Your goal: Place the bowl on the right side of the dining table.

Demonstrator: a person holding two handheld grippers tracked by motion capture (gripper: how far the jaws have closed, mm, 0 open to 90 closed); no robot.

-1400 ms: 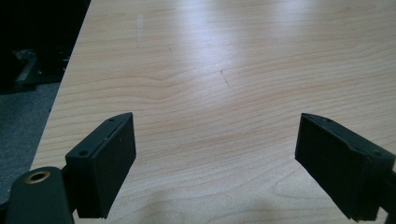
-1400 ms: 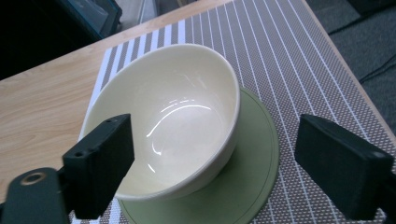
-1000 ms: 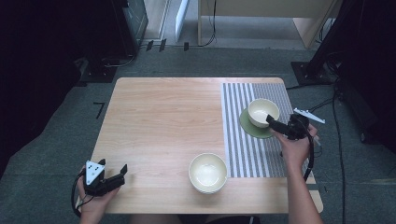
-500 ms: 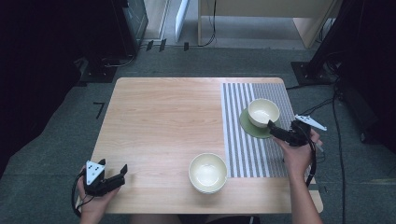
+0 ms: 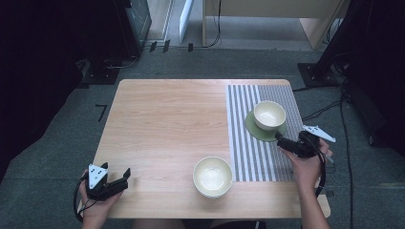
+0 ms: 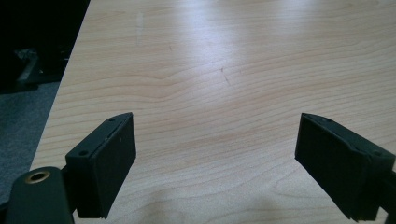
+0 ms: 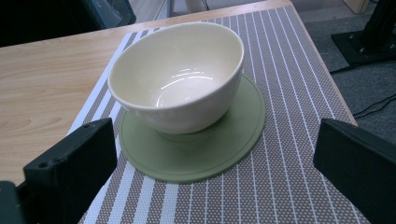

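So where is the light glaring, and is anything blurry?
Left gripper view: broad pale sheen on the table, near jaws soft. Right gripper view: small bright highlights inside the bowl, jaws blurred at the edges. High view: dark surroundings, evenly lit tabletop.

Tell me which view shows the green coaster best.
Right gripper view: the green coaster sits close up between the open jaws, on the striped placemat, with the cream bowl on it. The high view shows the coaster small and partly covered. The left gripper view faces bare table.

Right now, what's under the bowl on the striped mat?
A round green coaster sits under the bowl, and the striped mat lies beneath that. The coaster's middle is hidden by the bowl's foot. The bowl looks empty.
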